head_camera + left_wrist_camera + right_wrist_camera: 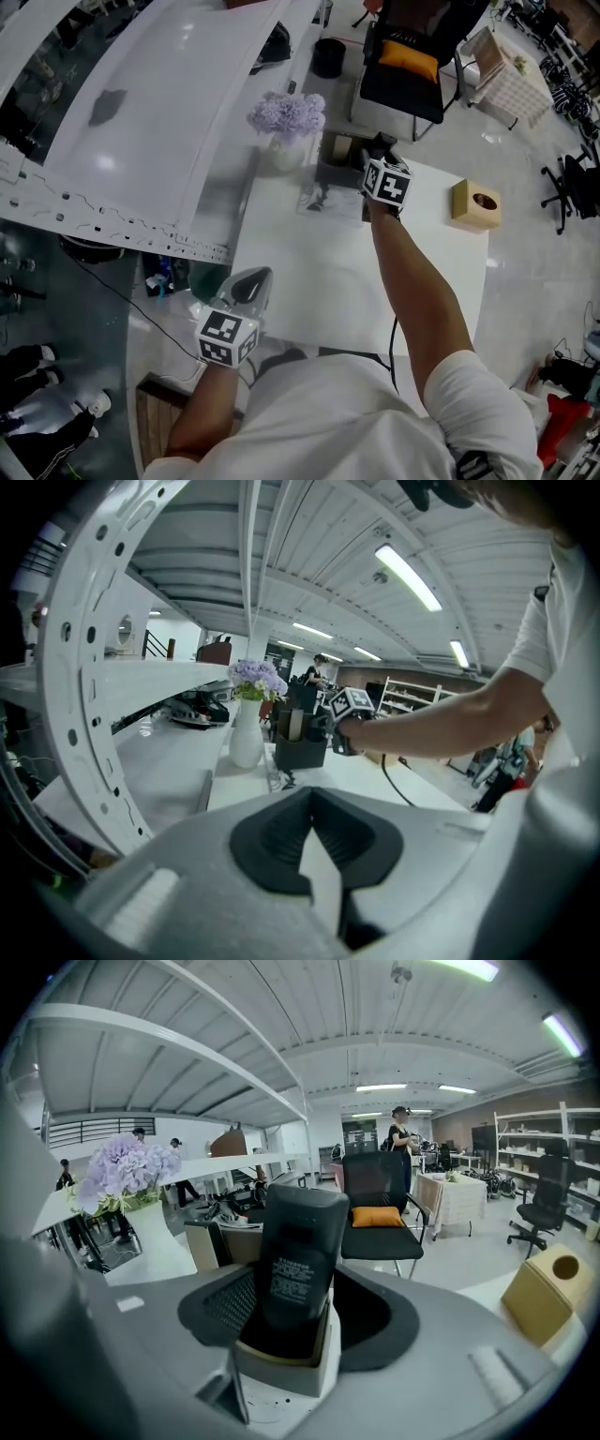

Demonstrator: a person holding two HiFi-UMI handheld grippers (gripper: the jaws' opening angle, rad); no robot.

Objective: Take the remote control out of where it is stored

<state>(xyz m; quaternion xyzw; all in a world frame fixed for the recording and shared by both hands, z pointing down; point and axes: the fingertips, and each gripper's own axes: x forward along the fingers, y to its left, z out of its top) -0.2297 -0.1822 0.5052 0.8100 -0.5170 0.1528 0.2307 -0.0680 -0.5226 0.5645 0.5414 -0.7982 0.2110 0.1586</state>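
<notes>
A black remote control stands upright in a pale compartment of a dark desk holder, label side toward the right gripper view's camera. My right gripper reaches over the holder at the white table's far side. Its jaws stand wide on either side of the remote, and the left pad is clear of it. From the left gripper view the holder shows beside the right gripper's marker cube. My left gripper hovers at the table's near left corner, its tips together and holding nothing.
A white vase of purple flowers stands just left of the holder. A wooden tissue box sits at the table's far right corner. A black chair with an orange cushion is behind the table. A large white curved frame runs along the left.
</notes>
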